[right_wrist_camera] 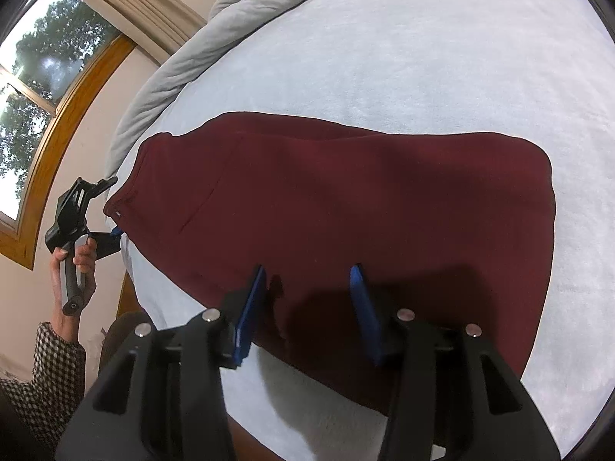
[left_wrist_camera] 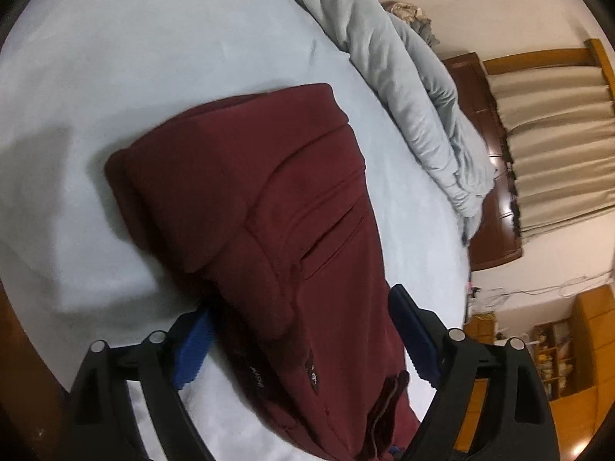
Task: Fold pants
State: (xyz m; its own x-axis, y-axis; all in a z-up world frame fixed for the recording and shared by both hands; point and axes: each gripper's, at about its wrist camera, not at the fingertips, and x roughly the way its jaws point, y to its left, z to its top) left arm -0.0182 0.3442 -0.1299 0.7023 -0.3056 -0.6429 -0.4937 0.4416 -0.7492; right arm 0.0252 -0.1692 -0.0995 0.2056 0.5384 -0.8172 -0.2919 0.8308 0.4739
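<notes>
Maroon pants [right_wrist_camera: 338, 207] lie part-folded on a pale blue bed sheet [right_wrist_camera: 423, 57], the landmark here, with a grey duvet [right_wrist_camera: 184, 65] bunched along the sheet's far edge. The main risk, judging from how things lie, is that the stacked layers slide apart: the thick fleece looks springy, and a pull on only the top layer would drag it off the one beneath and leave a skewed bundle. A second risk is a pinch that catches the sheet along with the cloth, since the pants' near hem sits directly on it. The left gripper [left_wrist_camera: 303, 342] straddles the waistband end of the pants [left_wrist_camera: 246, 199], its blue pads standing wide on either side of the cloth and not pressing it, so the jaws are released; in the right wrist view the same tool appears at the sheet's left edge, held in a hand [right_wrist_camera: 75, 269] with a checked sleeve [right_wrist_camera: 46, 376]. The right gripper [right_wrist_camera: 311, 307] hovers over the pants' near edge, toward the front of the sheet, its pads partly apart with maroon cloth showing between them but no pad seen pressing, so it too holds nothing. No pad can be seen touching the cloth.
</notes>
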